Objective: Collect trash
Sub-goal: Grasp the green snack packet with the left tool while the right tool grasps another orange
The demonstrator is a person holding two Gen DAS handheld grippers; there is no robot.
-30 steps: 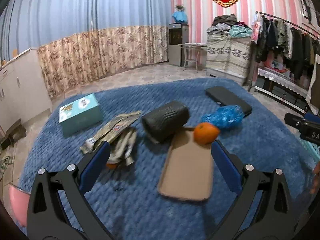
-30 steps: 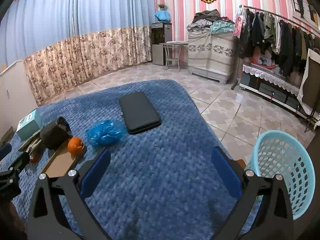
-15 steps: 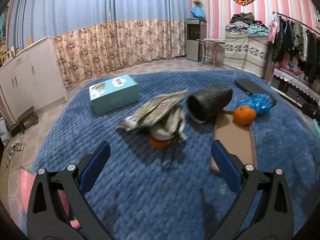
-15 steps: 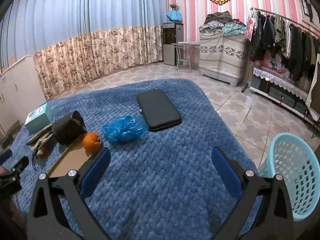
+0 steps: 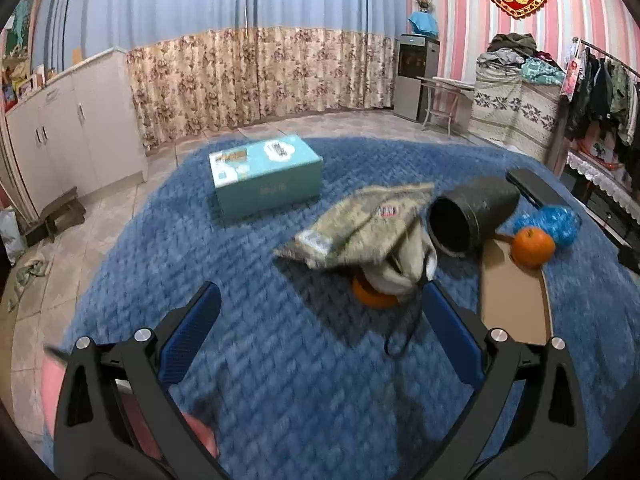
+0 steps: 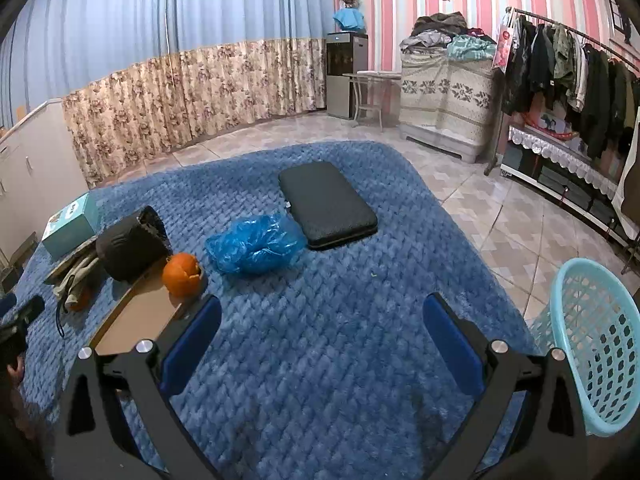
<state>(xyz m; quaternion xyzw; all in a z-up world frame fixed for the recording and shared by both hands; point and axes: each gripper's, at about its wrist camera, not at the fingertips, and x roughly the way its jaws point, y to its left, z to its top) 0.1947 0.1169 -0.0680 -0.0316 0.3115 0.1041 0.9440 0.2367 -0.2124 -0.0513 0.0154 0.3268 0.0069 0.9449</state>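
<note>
On the blue blanket point(image 5: 280, 360) lie a crumpled tan wrapper point(image 5: 360, 228) over an orange peel point(image 5: 372, 298), a black cylinder point(image 5: 468, 216), a brown cardboard piece point(image 5: 512, 296), an orange point(image 5: 534, 242) and a crumpled blue plastic bag point(image 5: 556, 222). My left gripper point(image 5: 320, 332) is open and empty, just short of the wrapper. My right gripper point(image 6: 320, 332) is open and empty, nearer than the blue bag point(image 6: 254, 244) and the orange point(image 6: 182, 274). A light-blue basket point(image 6: 600, 344) stands on the floor at the right.
A teal box point(image 5: 266, 174) sits at the blanket's far left, and a flat black case point(image 6: 328, 204) lies beyond the blue bag. White cabinets point(image 5: 68, 128) stand at the left, a clothes rack point(image 6: 568, 64) at the right. Tiled floor surrounds the blanket.
My left gripper has swung left, from over the cardboard and orange to in front of the wrapper pile. My right gripper has moved in towards the blue bag. Both stay open.
</note>
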